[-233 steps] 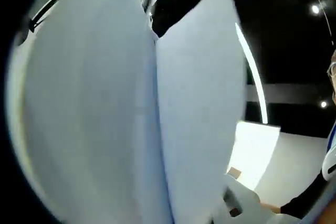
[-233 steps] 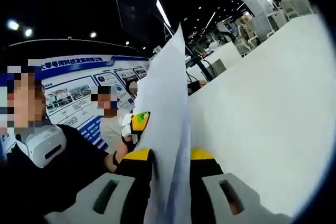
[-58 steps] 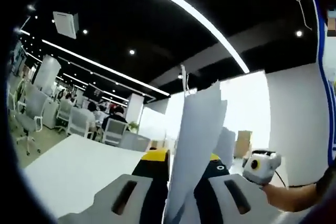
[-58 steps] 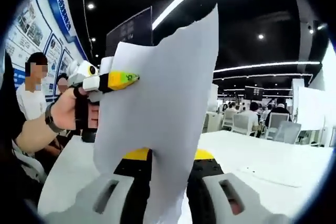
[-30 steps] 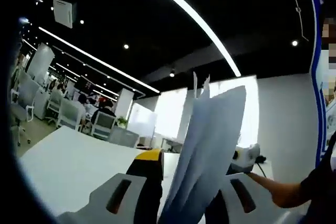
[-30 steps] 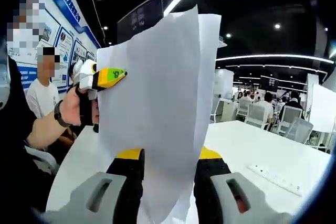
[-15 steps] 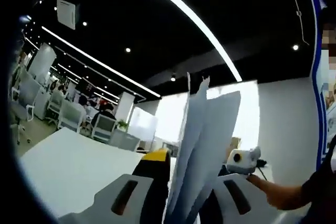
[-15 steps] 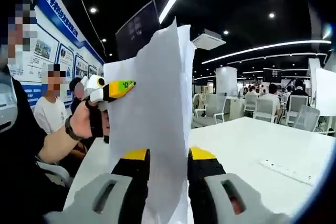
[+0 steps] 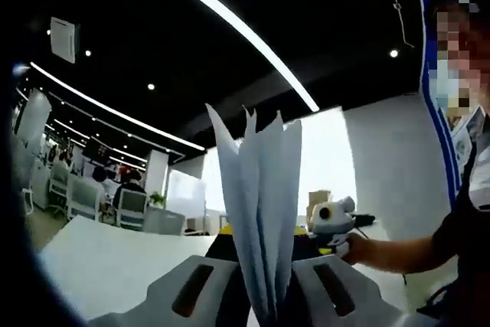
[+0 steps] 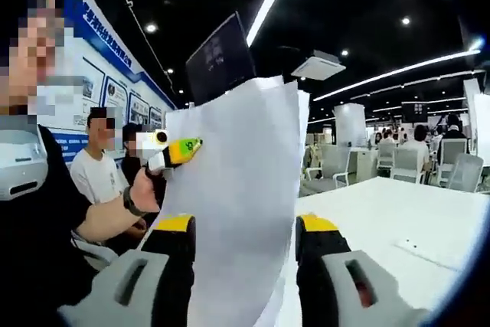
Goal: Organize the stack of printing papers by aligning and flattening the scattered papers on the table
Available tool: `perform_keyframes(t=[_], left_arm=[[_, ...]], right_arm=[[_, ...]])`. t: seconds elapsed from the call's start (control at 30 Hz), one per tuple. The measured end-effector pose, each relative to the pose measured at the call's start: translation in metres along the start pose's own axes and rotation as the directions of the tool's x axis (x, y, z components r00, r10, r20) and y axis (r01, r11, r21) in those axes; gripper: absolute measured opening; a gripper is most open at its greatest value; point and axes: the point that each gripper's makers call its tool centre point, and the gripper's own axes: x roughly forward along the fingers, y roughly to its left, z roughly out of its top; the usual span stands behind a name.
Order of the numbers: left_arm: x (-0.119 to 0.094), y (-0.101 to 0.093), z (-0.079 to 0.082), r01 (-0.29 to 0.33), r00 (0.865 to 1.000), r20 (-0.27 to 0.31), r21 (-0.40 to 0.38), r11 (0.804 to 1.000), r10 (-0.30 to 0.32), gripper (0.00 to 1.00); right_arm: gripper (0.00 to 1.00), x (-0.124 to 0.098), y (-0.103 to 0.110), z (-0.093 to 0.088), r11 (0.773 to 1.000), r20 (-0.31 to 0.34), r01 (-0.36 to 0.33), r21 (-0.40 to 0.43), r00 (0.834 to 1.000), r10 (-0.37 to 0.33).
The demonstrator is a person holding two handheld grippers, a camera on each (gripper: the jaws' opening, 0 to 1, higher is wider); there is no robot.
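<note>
**Paper stack held upright between 2 tongs**

Seen from the left gripper view: left tongs [image 9: 264, 285] closed on the lower edge of the papers [image 9: 260, 204], grey jaws with yellow tips pressed against either face of the stack. Sheets standing upright and fanned apart at the top into several loose leaves, lifted off the white counter [image 9: 99, 266] below. Beyond the sheets on the right, the right tongs [image 9: 331, 223], gripped by a hand [image 9: 360, 249] on a bare forearm.

Seen from the right gripper view: right tongs [image 10: 246, 258] with a jaw on each side of the same papers [image 10: 245, 212], jaws spread fairly wide around the curved sheets; hard to tell how firmly clamped. Paper rising upright and bowed, top edges uneven. At the left edge of the sheets, the left tongs [image 10: 182, 151] meeting the paper near its upper left corner. White counter [image 10: 383, 220] stretching away to the right, a separate loose sheet [image 10: 432, 250] lying flat on it.
</note>
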Motion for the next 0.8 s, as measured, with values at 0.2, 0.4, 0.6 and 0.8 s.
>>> perform_keyframes(t=[0.2,0.4,0.6,0.8], left_arm=[[-0.002,-0.024,0.009,0.115,0.993,0.032,0.043,0.992,-0.116,0.06],[-0.004,-0.028,0.013,0.144,0.988,0.054,0.016,0.989,-0.144,0.07],[-0.001,-0.011,0.008,0.011,1.000,0.025,0.090,0.996,-0.013,0.08],[0.004,0.009,0.014,-0.152,0.988,0.004,0.126,0.980,0.153,0.09]], right_arm=[[0.54,-0.001,0.006,0.002,0.997,0.050,-0.056,0.057,0.997,0.053],[0.13,-0.006,0.035,0.012,0.984,0.098,-0.174,-0.027,0.980,0.175],[0.00,-0.005,0.026,0.014,0.993,0.091,-0.090,-0.073,0.991,0.097],[0.00,-0.004,0.012,0.018,0.990,0.112,0.073,-0.119,0.992,-0.059]])
